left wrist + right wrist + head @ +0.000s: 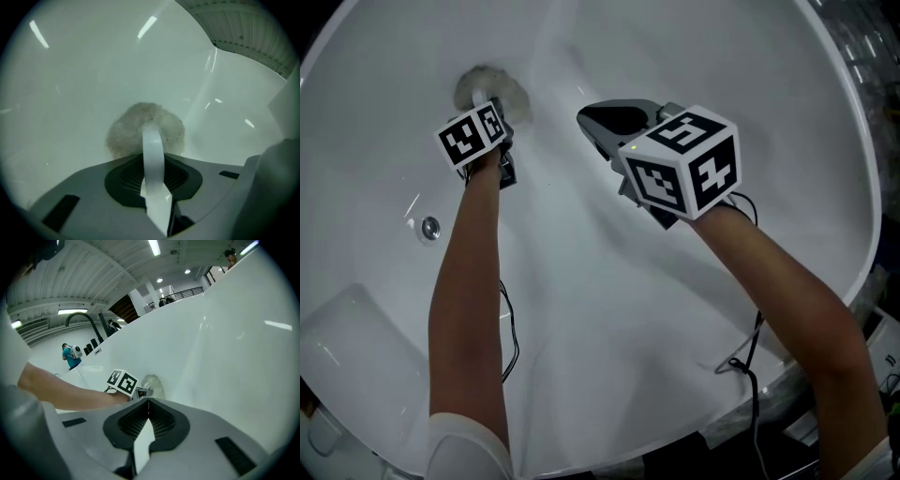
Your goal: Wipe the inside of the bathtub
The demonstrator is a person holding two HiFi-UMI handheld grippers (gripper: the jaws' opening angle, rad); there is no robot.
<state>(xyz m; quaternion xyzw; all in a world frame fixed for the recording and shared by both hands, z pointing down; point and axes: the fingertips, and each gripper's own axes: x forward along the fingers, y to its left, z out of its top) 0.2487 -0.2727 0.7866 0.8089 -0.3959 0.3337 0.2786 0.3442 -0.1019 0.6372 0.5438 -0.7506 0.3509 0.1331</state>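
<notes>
Left gripper view shows the left claw (pixel 151 158) clenched on a white strap (pixel 153 143). The strap runs forward to a round fuzzy pad (pixel 140 125), which lies flat against the white wall of the bathtub (pixel 675 356). In the head view a small round metal fitting (pixel 429 226) sits in the tub wall. The pad is up and to the right of that fitting, near it, and the right claw (pixel 605 122) hovers farther to the right, well apart from it. The right claw's jaws are closed together with nothing between them, so it plays no part in the wiping.

To wipe well, I judge the pad's whole face should stay flat on the curved surface, with overlapping strokes working from the area beyond the fitting down toward it. A firm pinch on the strap matters, because a loose one would let the pad twist or slide free.

The tub holds nothing besides the pad and the two claws, and I can see no standing water.
</notes>
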